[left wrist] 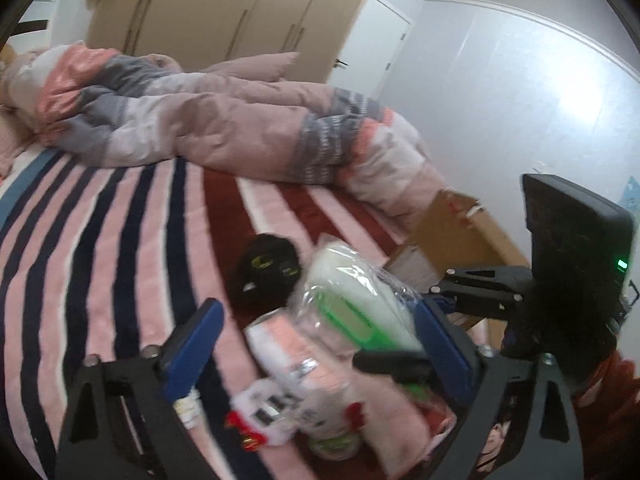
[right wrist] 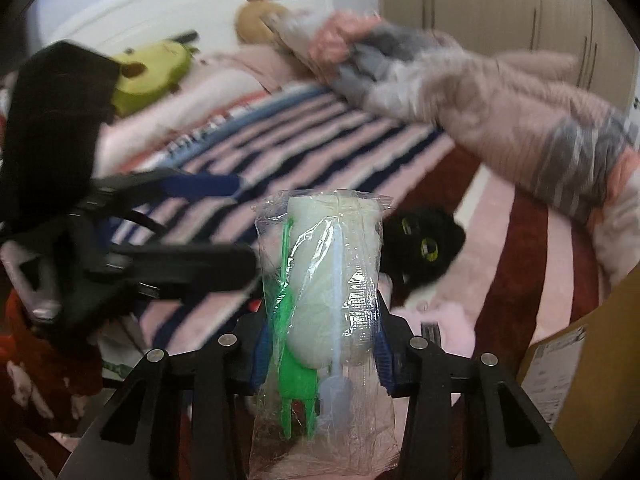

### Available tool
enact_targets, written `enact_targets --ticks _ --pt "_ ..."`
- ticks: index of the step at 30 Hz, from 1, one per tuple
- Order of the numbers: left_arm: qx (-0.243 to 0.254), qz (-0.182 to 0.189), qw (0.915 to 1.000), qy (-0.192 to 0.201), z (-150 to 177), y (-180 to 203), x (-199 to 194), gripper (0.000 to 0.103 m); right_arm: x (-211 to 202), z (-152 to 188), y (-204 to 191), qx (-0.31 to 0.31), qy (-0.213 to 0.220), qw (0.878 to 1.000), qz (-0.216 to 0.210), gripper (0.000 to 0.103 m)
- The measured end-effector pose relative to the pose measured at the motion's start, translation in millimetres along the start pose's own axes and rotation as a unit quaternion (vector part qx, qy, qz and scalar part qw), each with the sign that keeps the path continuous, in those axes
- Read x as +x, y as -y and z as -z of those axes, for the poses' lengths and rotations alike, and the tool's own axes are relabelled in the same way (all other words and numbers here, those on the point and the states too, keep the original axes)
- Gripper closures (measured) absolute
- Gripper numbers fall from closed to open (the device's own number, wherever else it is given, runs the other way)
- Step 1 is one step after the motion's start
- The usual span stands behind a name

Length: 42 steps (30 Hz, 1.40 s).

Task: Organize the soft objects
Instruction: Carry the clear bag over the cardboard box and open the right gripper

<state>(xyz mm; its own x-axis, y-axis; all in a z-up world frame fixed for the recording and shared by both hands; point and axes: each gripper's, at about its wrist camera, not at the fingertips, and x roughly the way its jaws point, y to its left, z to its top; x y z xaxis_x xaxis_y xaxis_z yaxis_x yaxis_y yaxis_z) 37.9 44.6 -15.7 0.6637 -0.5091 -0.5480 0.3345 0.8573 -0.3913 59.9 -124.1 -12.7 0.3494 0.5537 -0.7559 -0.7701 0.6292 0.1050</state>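
Observation:
My right gripper [right wrist: 320, 344] is shut on a clear plastic bag [right wrist: 324, 280] holding a white soft roll and green and clear plastic pieces, lifted above the striped bed. The same bag [left wrist: 356, 304] shows in the left wrist view between my left gripper's blue fingers [left wrist: 200, 344]. My left gripper [left wrist: 316, 352] is open, hovering over a pile of packaged soft items [left wrist: 296, 364] on the bed. It also shows in the right wrist view [right wrist: 192, 192] at left. A black plush with yellow eyes [left wrist: 266, 272] lies just beyond; it also shows in the right wrist view [right wrist: 424, 244].
A rumpled pink and grey duvet [left wrist: 224, 120] lies across the far side of the striped bed cover [left wrist: 100, 240]. A cardboard box [left wrist: 464, 236] stands off the bed's right edge. A green plush [right wrist: 148, 72] and a tan plush [right wrist: 260, 20] sit near the headboard. Wardrobes stand behind.

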Motion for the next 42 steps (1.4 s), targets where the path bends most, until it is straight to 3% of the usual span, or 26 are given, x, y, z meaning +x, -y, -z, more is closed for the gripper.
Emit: enact_targets --ticks 3,6,7,12,17,25,31,38,39,42 --pt "0.011 0.035 0.9993 -0.002 -18.7 21.8 -2.9 0.027 -29.4 -7.2 -5.4 -0.005 0.040 0.999 -0.008 0.065" --pt "0.028 0.070 0.9971 -0.002 -36.4 45.0 -6.3 0.057 -54.6 -12.5 -3.0 -0.006 0.072 0.997 -0.003 0.065" --pt "0.036 0.078 0.9963 -0.003 -41.7 53.7 -6.4 0.063 -61.0 -14.3 -0.9 -0.006 0.079 0.997 -0.001 0.065" --pt "0.083 0.057 0.9949 0.008 -65.4 99.1 -3.2 0.067 -100.3 -16.1 19.6 0.005 0.113 0.993 0.013 0.065" --pt "0.122 0.057 0.9909 0.009 -83.0 145.5 14.0 0.068 -132.1 -10.0 48.3 0.022 0.134 0.990 0.034 0.065" --pt "0.167 0.068 0.9837 0.001 -104.2 206.6 76.7 0.068 -174.2 22.6 106.0 0.046 0.150 0.983 0.090 0.062" --pt "0.188 0.050 0.9801 -0.041 -94.0 228.7 133.3 0.068 -160.7 54.2 151.2 0.057 0.136 0.981 0.125 0.061" --pt "0.191 0.027 0.9771 -0.090 -79.0 227.9 178.8 0.068 -131.7 90.5 188.5 0.086 0.106 0.984 0.113 0.057" --pt "0.195 0.024 0.9763 -0.090 -76.2 230.5 179.1 0.063 -129.1 94.5 190.4 0.089 0.101 0.984 0.116 0.054" --pt "0.207 0.003 0.9752 -0.078 -74.0 232.2 178.4 0.037 -122.0 102.5 197.5 0.094 0.082 0.984 0.124 0.041"
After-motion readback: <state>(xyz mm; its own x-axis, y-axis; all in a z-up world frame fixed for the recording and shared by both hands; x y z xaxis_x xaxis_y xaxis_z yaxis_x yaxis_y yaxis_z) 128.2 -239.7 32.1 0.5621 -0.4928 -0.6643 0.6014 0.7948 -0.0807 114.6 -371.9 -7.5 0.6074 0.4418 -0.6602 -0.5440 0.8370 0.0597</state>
